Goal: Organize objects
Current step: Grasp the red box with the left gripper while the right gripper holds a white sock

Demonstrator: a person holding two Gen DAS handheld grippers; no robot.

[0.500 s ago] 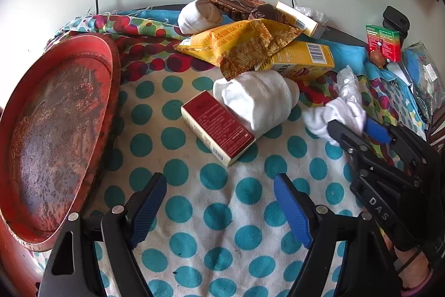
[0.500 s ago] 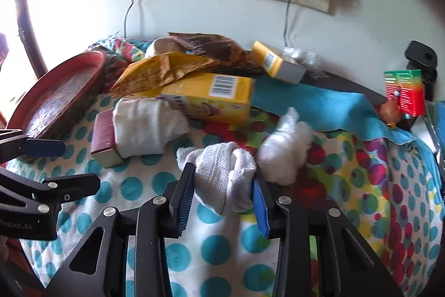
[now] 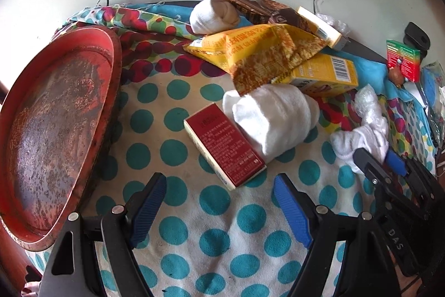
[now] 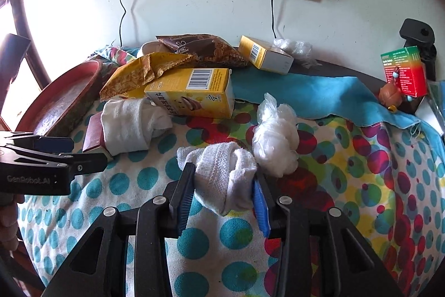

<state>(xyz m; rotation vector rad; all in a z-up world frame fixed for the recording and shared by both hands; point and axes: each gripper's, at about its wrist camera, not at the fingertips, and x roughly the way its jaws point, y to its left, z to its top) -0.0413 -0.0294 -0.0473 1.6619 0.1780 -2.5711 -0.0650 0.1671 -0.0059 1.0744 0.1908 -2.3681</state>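
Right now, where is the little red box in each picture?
Left wrist view: the red box lies flat at centre, just ahead of the open left gripper, touching the rolled white towel.
Right wrist view: only its end shows, at the left, behind that towel.
Shared landmark: the red tray.

The tabletop is hidden under the dotted cloth [image 3: 172, 146]. The red tray [image 3: 55, 116] is cut off at the left edge of the left view. The yellow wrapper [image 3: 261, 57] covers part of the yellow box [image 3: 325, 74]. The rolled towel [image 4: 125, 124] hides most of the red box [image 4: 93, 134] in the right view. Print on the green box [image 4: 403, 71] is too small to read.
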